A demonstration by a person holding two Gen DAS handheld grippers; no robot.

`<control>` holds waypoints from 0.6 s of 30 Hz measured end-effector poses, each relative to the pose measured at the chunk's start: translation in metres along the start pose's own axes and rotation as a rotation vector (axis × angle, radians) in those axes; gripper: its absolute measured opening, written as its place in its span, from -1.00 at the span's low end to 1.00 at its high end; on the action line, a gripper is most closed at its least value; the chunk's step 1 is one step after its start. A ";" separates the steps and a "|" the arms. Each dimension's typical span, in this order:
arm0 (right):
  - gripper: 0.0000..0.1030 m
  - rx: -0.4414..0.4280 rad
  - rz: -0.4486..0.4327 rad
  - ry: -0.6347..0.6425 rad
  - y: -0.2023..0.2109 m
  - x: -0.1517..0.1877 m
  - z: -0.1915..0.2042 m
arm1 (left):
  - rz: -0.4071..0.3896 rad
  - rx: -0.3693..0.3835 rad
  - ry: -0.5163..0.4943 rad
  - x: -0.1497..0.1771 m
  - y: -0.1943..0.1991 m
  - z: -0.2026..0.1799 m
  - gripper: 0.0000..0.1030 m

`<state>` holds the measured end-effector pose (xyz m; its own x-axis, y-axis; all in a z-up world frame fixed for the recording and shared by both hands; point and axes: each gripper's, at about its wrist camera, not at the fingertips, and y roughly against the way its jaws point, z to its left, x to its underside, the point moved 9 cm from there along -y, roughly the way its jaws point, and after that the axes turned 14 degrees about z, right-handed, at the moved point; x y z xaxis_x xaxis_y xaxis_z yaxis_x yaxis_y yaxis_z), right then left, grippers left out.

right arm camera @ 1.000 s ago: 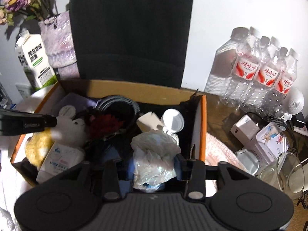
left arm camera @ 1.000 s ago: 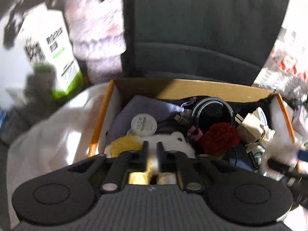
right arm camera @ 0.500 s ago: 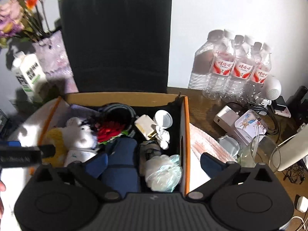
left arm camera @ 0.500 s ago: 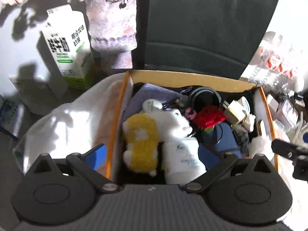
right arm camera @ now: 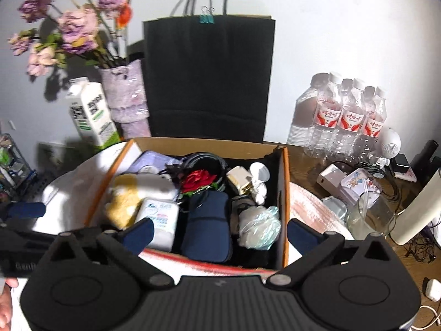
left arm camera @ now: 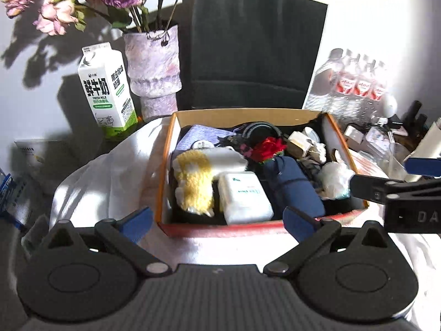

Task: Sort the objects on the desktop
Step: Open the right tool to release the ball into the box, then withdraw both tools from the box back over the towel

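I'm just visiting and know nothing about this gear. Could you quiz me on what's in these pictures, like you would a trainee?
1. True or false: the left tool is gripping something from the box.
2. What stands right behind the box? A) black bag B) milk carton C) water bottles
3. Fill in: the red item among the things in the box is a ____.

Key
1. False: both the left tool and the right tool are wide open and empty.
2. A
3. rose
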<state>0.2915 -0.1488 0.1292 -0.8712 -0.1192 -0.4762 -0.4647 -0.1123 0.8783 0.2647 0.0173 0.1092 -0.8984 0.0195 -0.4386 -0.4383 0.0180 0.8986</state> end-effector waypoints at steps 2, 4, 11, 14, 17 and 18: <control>0.99 -0.007 -0.041 0.002 0.007 0.012 0.001 | -0.035 -0.017 -0.001 0.014 0.008 -0.002 1.00; 0.99 -0.016 -0.088 0.008 0.015 0.028 0.003 | -0.080 -0.034 -0.018 0.031 0.018 -0.005 1.00; 0.99 -0.075 -0.216 0.079 0.038 0.108 0.003 | -0.218 -0.061 -0.117 0.102 0.041 -0.019 1.00; 0.99 -0.133 -0.234 0.079 0.046 0.152 0.001 | -0.247 -0.074 -0.099 0.143 0.042 -0.019 1.00; 0.99 -0.147 -0.286 0.116 0.061 0.198 0.004 | -0.260 -0.039 -0.101 0.194 0.048 -0.022 1.00; 0.99 -0.133 -0.316 0.139 0.067 0.214 0.006 | -0.270 -0.013 -0.096 0.212 0.053 -0.024 1.00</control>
<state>0.0732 -0.1759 0.0868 -0.6540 -0.1898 -0.7323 -0.6749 -0.2907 0.6782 0.0506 -0.0012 0.0645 -0.7431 0.1107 -0.6600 -0.6620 0.0225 0.7492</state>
